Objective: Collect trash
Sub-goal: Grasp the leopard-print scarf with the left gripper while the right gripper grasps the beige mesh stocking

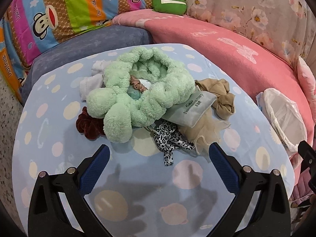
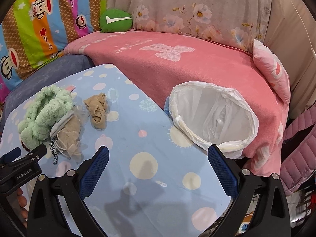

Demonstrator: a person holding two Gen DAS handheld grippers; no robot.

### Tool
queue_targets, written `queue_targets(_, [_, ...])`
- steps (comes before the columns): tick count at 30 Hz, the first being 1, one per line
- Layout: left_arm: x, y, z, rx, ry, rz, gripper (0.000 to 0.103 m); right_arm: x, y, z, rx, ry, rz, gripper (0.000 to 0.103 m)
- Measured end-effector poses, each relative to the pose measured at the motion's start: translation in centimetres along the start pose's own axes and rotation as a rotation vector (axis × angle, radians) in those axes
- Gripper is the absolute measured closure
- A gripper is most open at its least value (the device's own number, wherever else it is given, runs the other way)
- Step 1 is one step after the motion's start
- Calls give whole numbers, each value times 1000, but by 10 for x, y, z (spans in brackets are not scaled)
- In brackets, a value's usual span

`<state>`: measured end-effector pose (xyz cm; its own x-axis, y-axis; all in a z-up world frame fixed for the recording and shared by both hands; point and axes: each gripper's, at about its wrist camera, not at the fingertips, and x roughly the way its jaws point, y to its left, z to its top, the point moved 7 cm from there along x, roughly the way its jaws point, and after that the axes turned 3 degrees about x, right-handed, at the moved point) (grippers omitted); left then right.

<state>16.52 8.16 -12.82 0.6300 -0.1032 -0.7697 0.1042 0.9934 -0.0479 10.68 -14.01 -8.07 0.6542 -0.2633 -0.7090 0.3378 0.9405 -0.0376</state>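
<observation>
Left tool (image 1: 159,159) spread wide, nothing between its blue pads, hovering over the desk (image 1: 59,158) just short of the pile. Right tool (image 2: 158,159) also spread wide and empty, over bare dotted cloth, its right pad close to the rim of the bin. Desk is covered in a light blue cloth with pastel dots. Trash pile sits toward the desk's far-left part: fluffy mint-green scarf (image 1: 138,90) heaped on top in a loop, small items tucked inside the loop, too small to tell what. Grey pouch with printed lettering (image 1: 192,108) leans out from under the scarf on its right side. Leopard-print ribbon (image 1: 169,140) lies in front, nearest the left tool, one strip trailing toward the pads. Beige tulle piece (image 1: 201,136) beside the ribbon, touching the pouch. Knotted tan stocking (image 1: 221,94) just right of the pile, apart from the scarf in the right wrist view. Dark red velvet scrunchie (image 1: 88,124) at the pile's left edge, white socks (image 1: 92,79) behind it. White-lined trash bin (image 2: 213,114) at the desk's right edge, against the pink blanket (image 2: 177,63), mouth open, looks empty. Green round cushion (image 2: 115,20) on the sofa at the back.
</observation>
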Motion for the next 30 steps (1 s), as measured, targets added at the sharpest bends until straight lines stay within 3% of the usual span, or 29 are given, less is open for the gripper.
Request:
queue_targets(3, [18, -1, -2, -1, 33, -18, 10, 10, 8, -1, -10, 12, 5, 7])
queue_targets(7, [33, 10, -6, -41, 71, -50, 29, 19, 20, -5, -19, 31, 25, 7])
queue_targets(12, [48, 19, -4, -107, 108, -115, 38, 32, 44, -7, -48, 56, 77, 12])
queue_targets(14, [54, 18, -4, -103, 112, -119, 47, 39, 54, -9, -55, 74, 100, 17])
queue_targets(15, [59, 16, -4, -105, 124, -130, 60, 42, 60, -10, -55, 84, 116, 20])
queue_targets(17, [61, 15, -4, -109, 115, -122, 70, 49, 71, -13, -56, 103, 145, 26])
queue_targets(19, [63, 11, -5, -103, 130, -153, 96, 55, 81, -17, -59, 123, 170, 34])
queue_targets(24, [54, 8, -5, -63, 102, -135, 97, 64, 106, -25, -72, 170, 236, 56])
queue_targets(30, [33, 13, -1, -42, 73, -129, 97, 54, 126, -25, -64, 169, 313, 60])
